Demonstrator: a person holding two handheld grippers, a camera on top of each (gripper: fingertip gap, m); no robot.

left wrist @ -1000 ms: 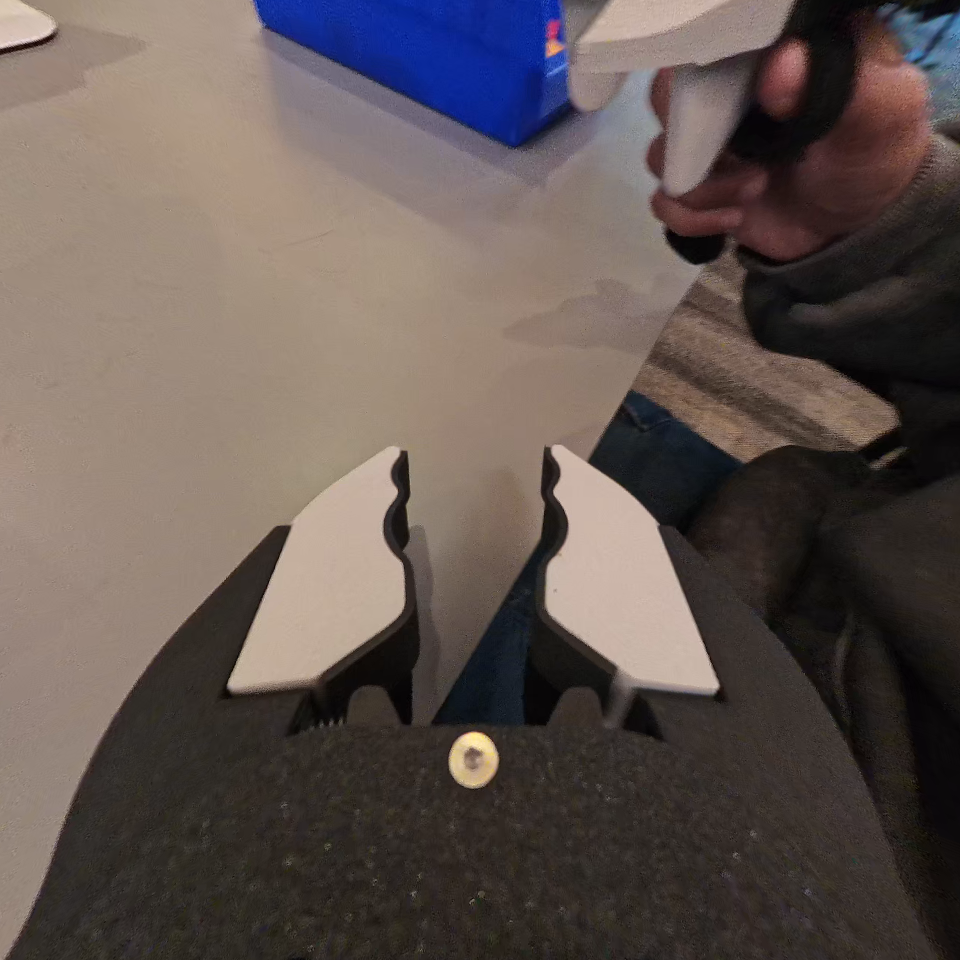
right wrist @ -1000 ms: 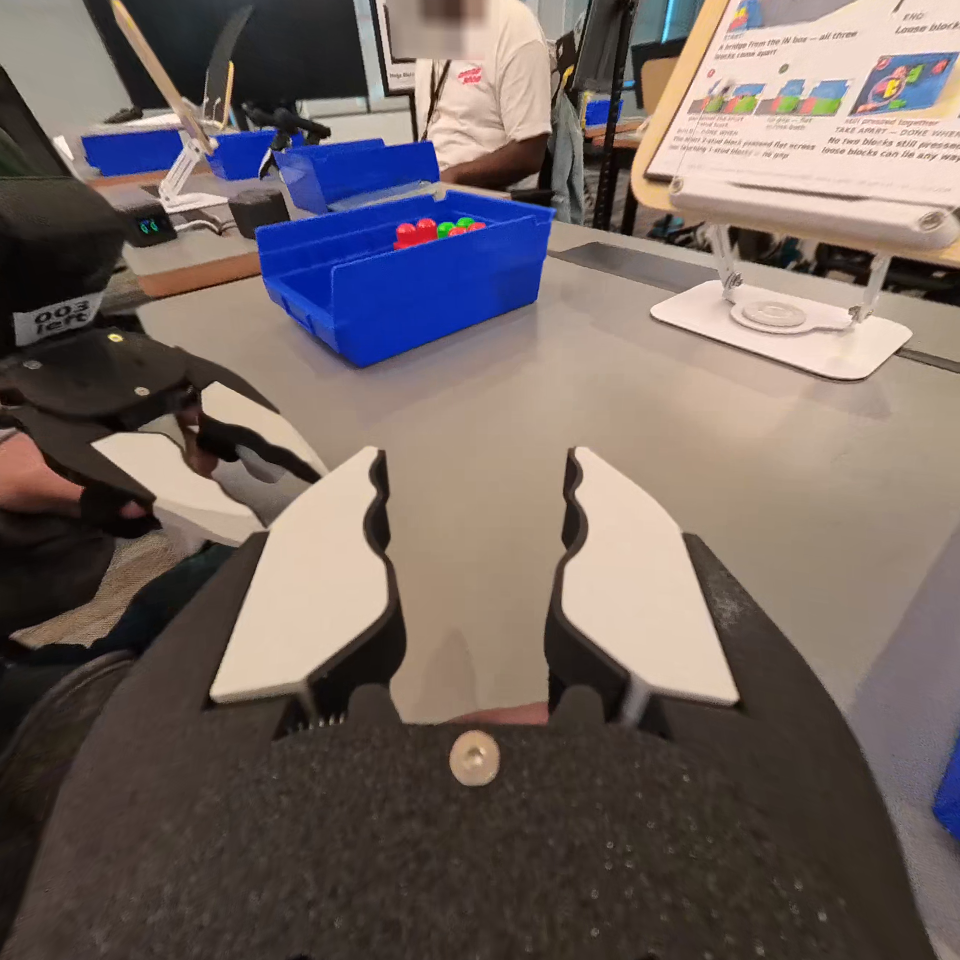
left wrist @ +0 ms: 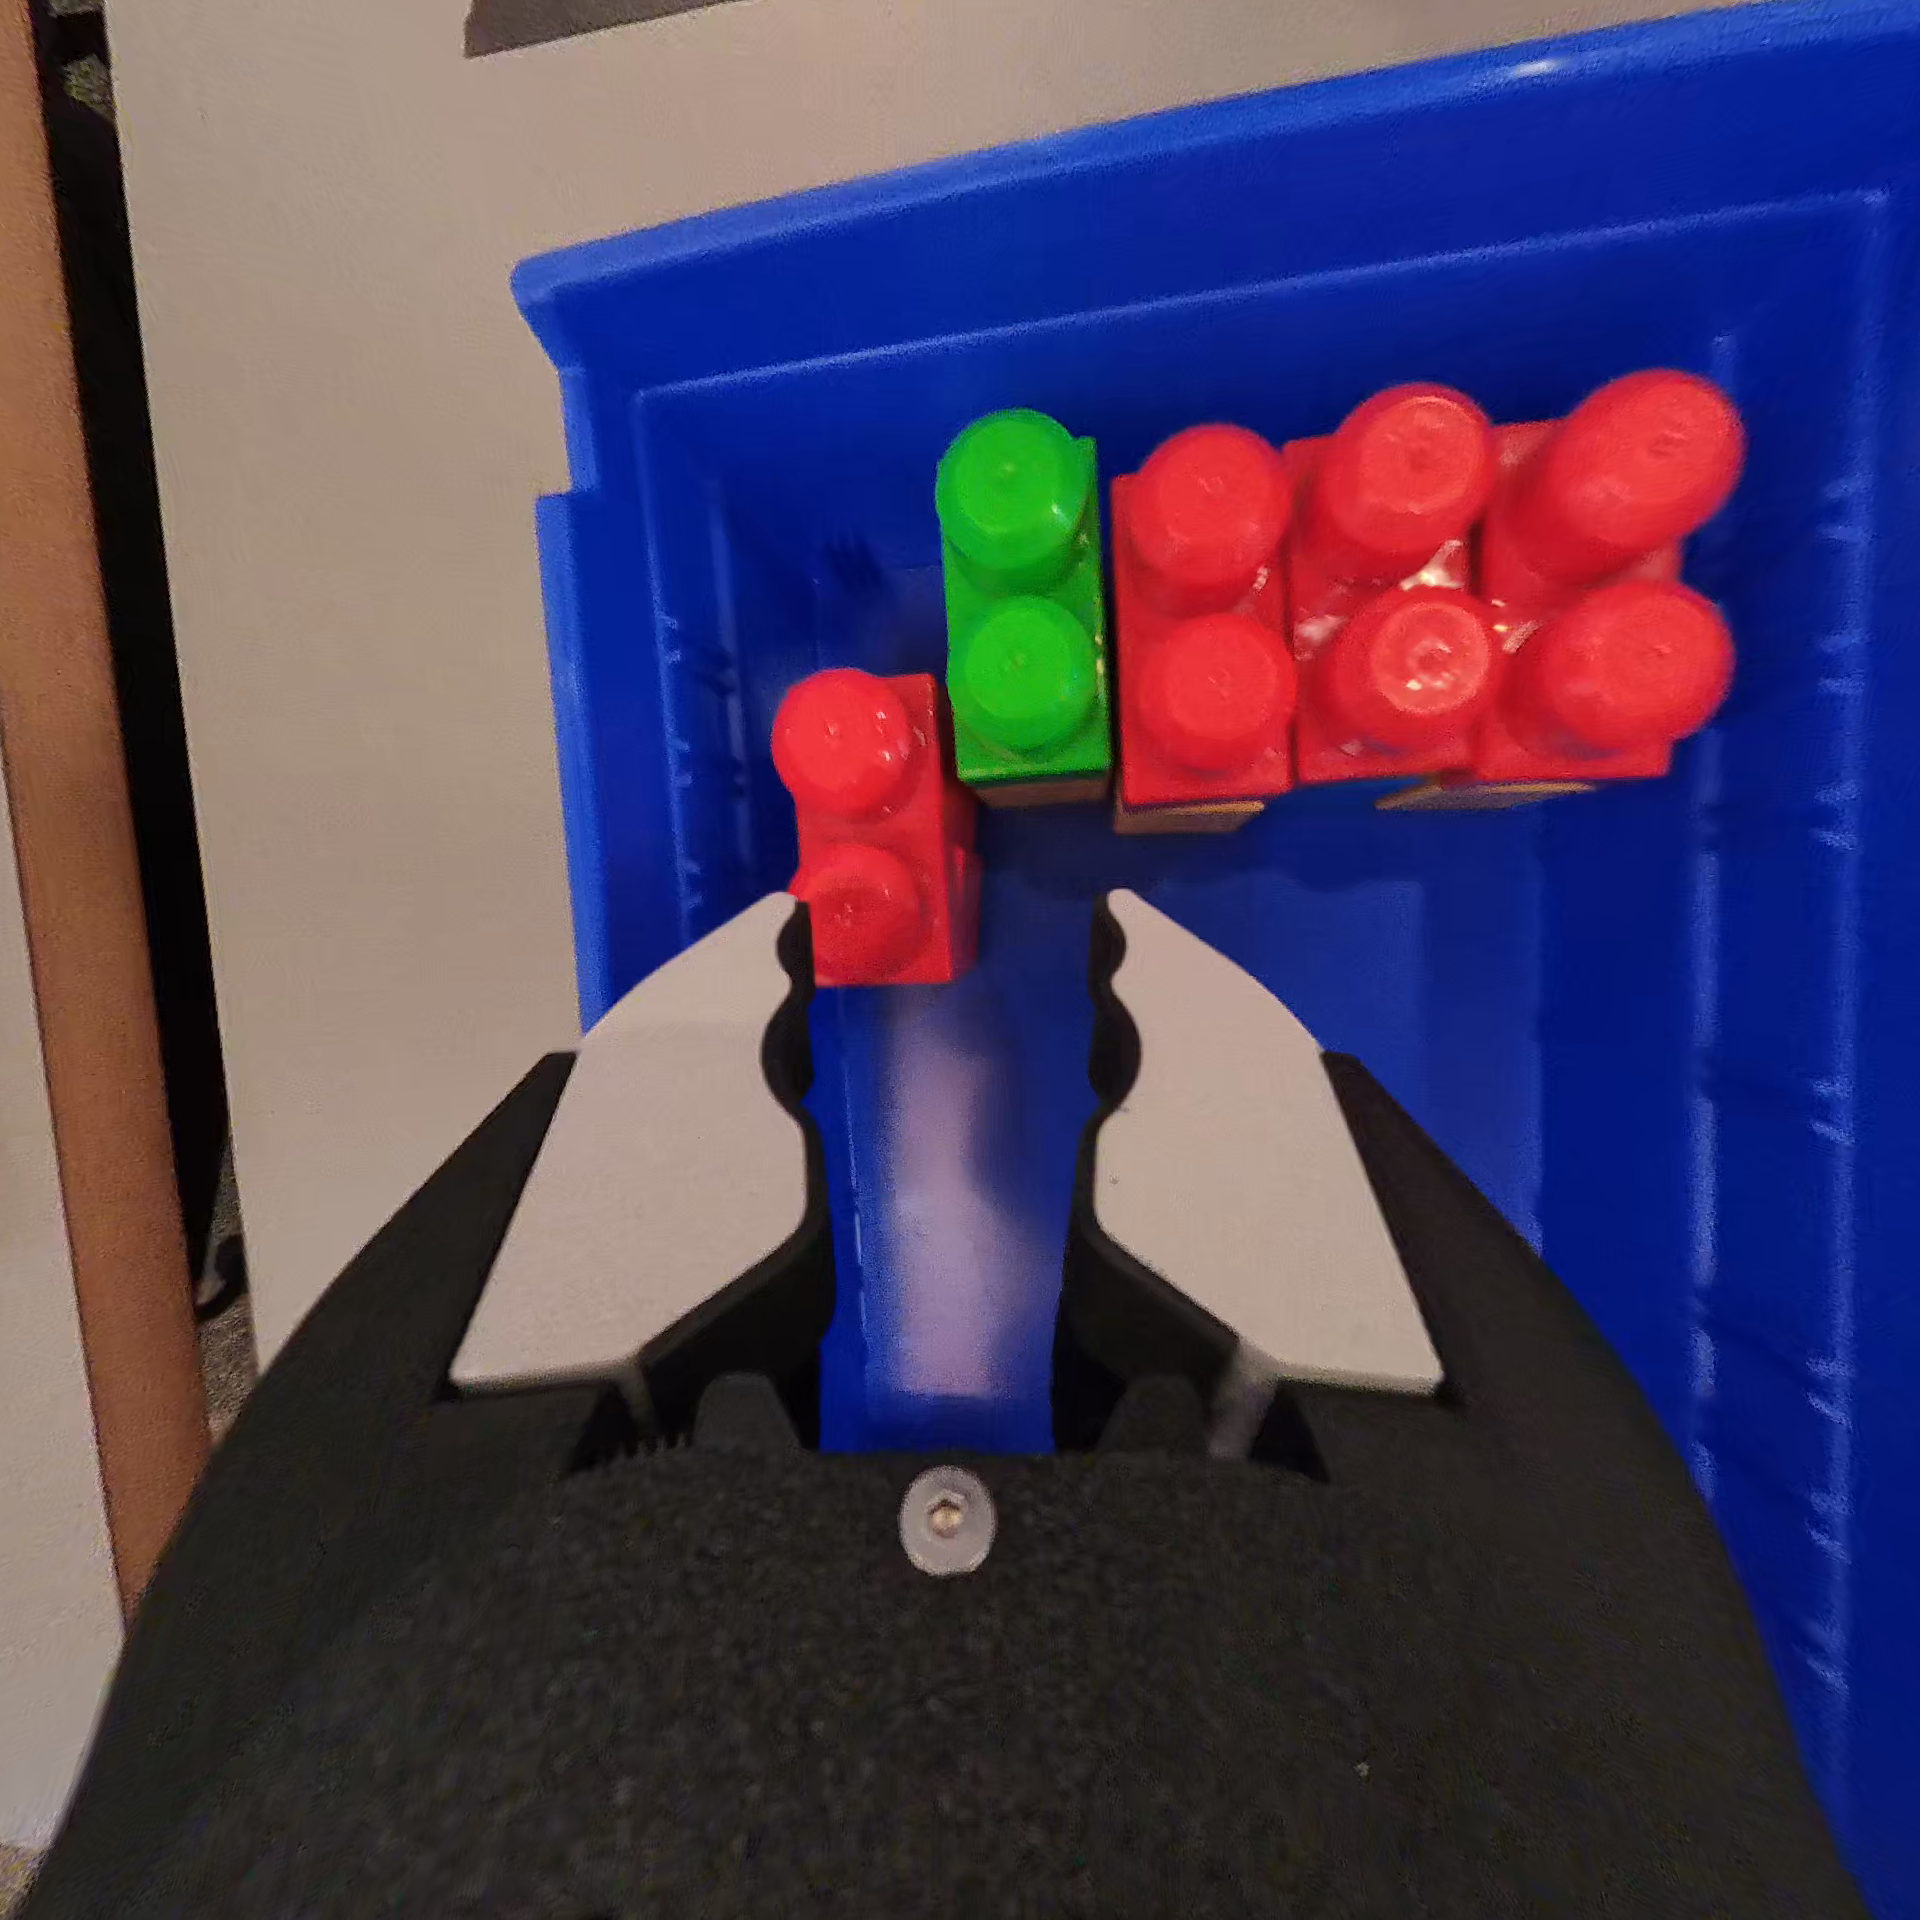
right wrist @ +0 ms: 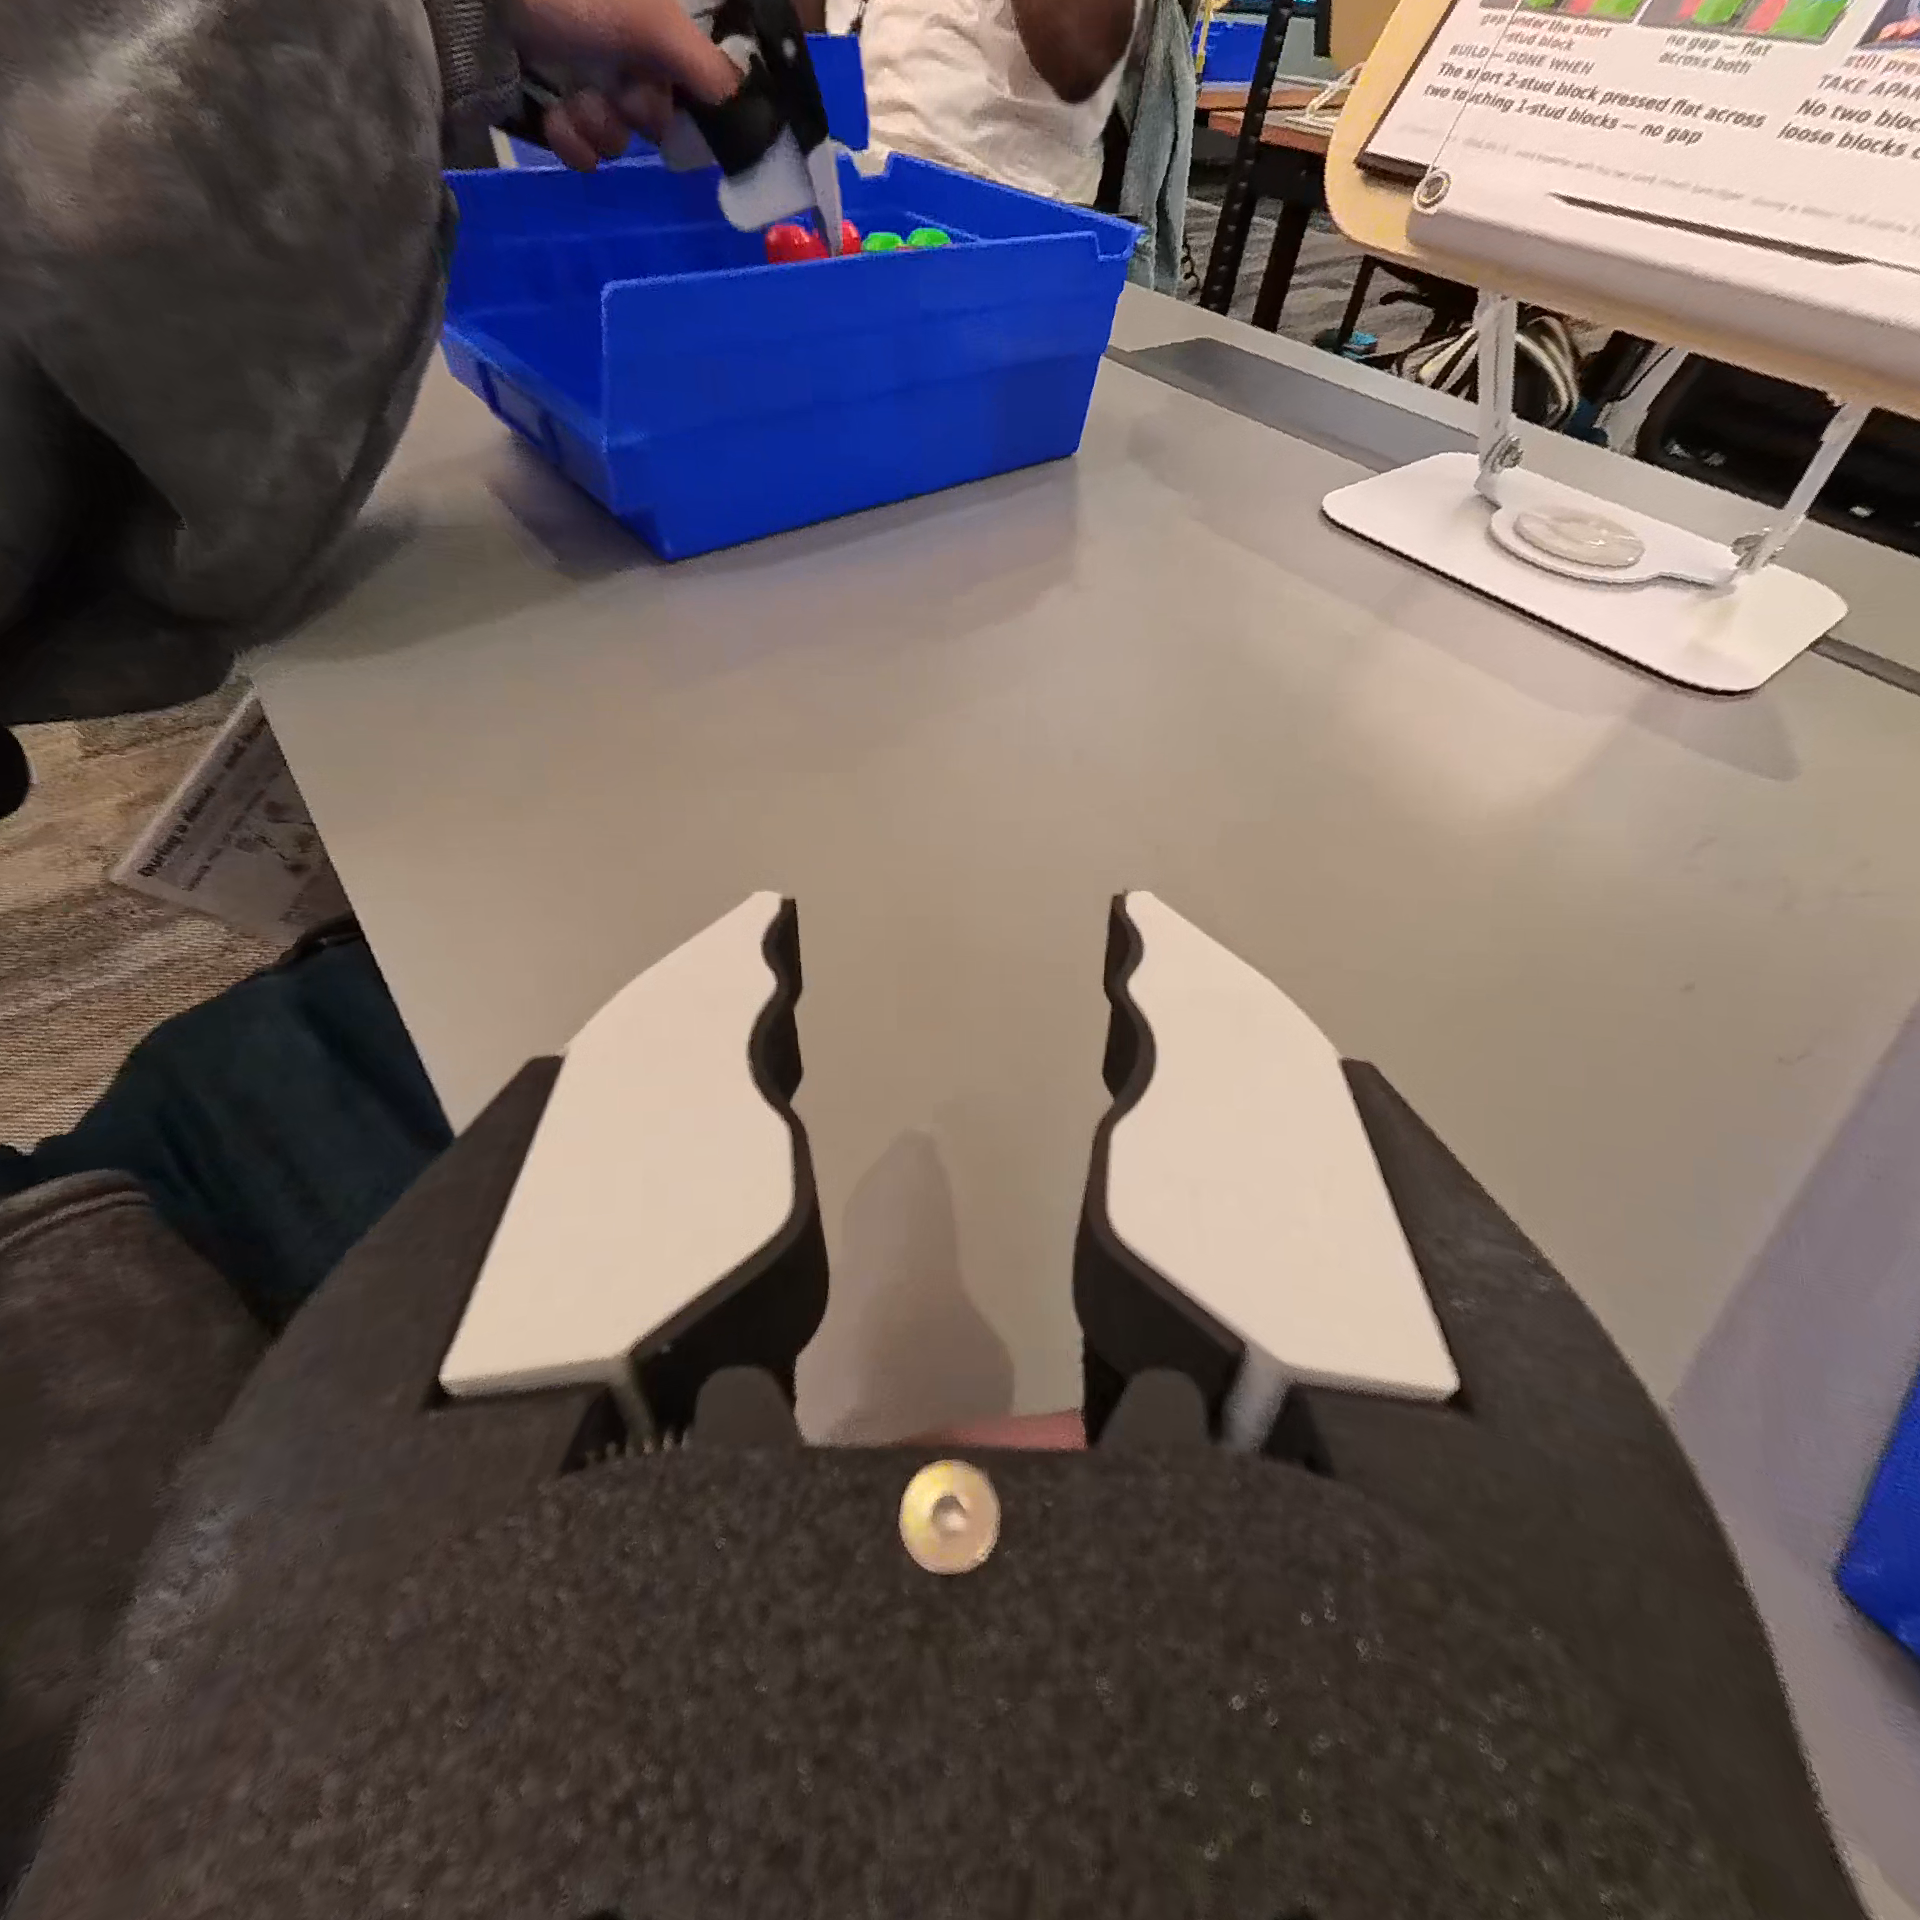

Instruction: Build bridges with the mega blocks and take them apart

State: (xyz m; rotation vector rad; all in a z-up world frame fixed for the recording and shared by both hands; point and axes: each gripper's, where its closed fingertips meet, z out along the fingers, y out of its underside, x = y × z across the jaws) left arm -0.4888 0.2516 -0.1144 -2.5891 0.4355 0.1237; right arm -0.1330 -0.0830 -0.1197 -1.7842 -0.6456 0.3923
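Both tongs gape empty; left tongs sit off-centre beside the red block, so closing could shove it against the bin wall

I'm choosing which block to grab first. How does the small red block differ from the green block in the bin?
The small red block is red; the green block is green. The red one sits apart, nearest the open left tool, by its left fingertip; the green one lies farther back, beside the big red block. Both have two studs, facing up, in the blue bin.
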